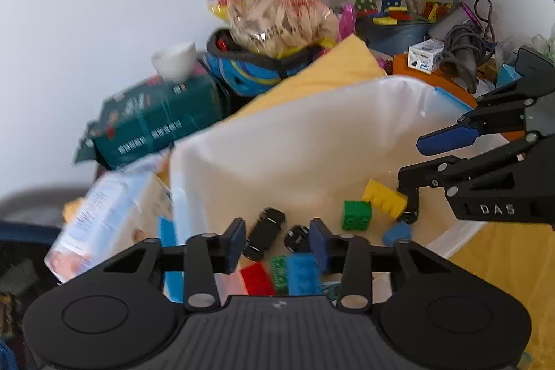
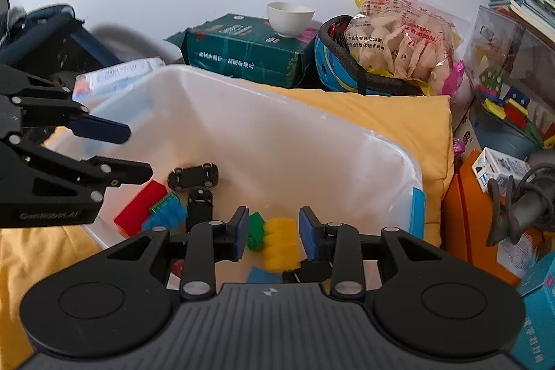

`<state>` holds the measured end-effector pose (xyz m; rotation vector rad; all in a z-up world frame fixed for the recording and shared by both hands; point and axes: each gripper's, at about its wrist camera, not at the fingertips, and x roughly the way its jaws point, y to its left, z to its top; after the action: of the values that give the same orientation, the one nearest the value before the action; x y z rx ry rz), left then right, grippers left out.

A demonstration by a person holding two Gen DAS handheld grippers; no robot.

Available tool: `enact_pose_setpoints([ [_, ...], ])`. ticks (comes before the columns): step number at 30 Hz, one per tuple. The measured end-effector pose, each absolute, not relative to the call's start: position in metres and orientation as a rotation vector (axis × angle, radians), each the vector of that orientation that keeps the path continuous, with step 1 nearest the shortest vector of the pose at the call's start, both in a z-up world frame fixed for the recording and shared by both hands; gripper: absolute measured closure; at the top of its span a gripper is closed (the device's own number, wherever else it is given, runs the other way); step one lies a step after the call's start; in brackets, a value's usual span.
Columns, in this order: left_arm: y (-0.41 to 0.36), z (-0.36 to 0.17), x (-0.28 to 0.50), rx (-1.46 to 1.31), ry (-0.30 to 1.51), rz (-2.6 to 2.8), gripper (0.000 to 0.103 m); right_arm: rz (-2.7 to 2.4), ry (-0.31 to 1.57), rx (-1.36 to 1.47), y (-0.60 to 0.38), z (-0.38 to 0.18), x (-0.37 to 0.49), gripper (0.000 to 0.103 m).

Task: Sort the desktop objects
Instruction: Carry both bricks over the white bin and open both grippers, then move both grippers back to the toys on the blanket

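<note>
L gripper [image 1: 277, 240], left wrist view: jaws partly apart, nothing between the pads. It hangs over the near rim of the bin [image 1: 347, 99], pointing down into it. Below the pads lie black toy cars [image 1: 265, 233], a red brick [image 1: 256, 280] and a blue brick [image 1: 303, 273], all on the bin floor, blurred. Further in: a green brick [image 1: 357, 215], a yellow brick [image 1: 385, 198], a small blue piece [image 1: 397, 233]. R gripper [image 1: 412, 175] reaches in from the right side, jaws apart and empty, lower finger just beside the yellow brick. Bin sits on a yellow cloth [image 1: 347, 61]; clutter behind it isn't sorted, e.g. a snack bag [image 1: 277, 16] and a green pack [image 1: 163, 120].

Right wrist view: R gripper [image 2: 274, 233] is narrowly open and empty, yellow brick [image 2: 281, 243] and green brick [image 2: 256, 231] showing in the gap but lying lower, on the floor. L gripper [image 2: 138, 151] comes in at left above the red brick [image 2: 140, 207] and a car [image 2: 194, 175]. A bowl [image 2: 289, 18] rests on the green pack.

Prob. toys go in the bin as one group; both grippers over it look like a drop point, w/ jaws parted to let pieces fall.
</note>
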<state>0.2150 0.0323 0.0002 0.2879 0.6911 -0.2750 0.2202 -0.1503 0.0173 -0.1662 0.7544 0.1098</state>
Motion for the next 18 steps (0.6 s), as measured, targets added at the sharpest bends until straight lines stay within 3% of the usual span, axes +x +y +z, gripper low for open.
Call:
enact_pose_setpoints([
  [3,0.031,0.019,0.198,0.311,0.626,-0.254,0.039,0.117,0.721,-0.147,-0.155,0.03,0.215,0.066],
  [7,0.034,0.042,0.163,0.285,0.573,-0.246,0.029,0.129,0.671,-0.165,-0.154,0.052,0.191,0.056],
  [12,0.04,0.034,0.117,0.225,0.632,-0.226,0.028,0.127,0.685,-0.178,-0.146,0.055,0.154,0.05],
  [18,0.041,-0.013,0.076,0.169,0.797,-0.245,0.028,0.11,0.806,-0.16,-0.133,0.017,0.117,0.049],
])
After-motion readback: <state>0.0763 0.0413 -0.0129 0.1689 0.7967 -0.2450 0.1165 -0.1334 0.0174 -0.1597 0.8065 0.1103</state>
